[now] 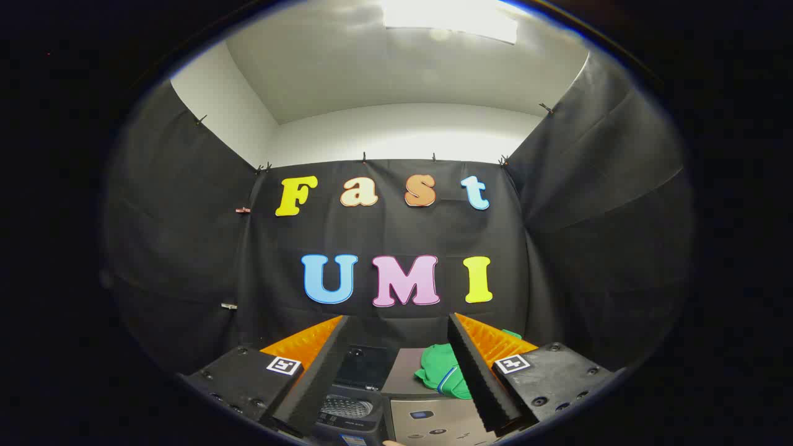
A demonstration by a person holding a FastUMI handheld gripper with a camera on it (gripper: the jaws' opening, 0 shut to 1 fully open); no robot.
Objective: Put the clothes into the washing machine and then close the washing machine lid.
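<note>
A ceiling light (449,15) glared white overhead, bleaching the far wall; the booth below sat dim. Fisheye bent the edges, focus stayed sharp.

We see our hand-held gripper (396,378) with fingers spread wide; between them, the washing machine (353,402) stands lid raised, green clothes (441,365) beside it on a grey unit (427,421).

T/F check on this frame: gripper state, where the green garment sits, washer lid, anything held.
1. The gripper is open with nothing between its fingers. True.
2. The green garment is already inside the washing machine's drum. False: it lies on a grey surface beside the opening.
3. The washing machine lid is closed. False: it stands raised, the drum visible.
4. The garment lies beyond the fingers, close to the right one. True.
</note>
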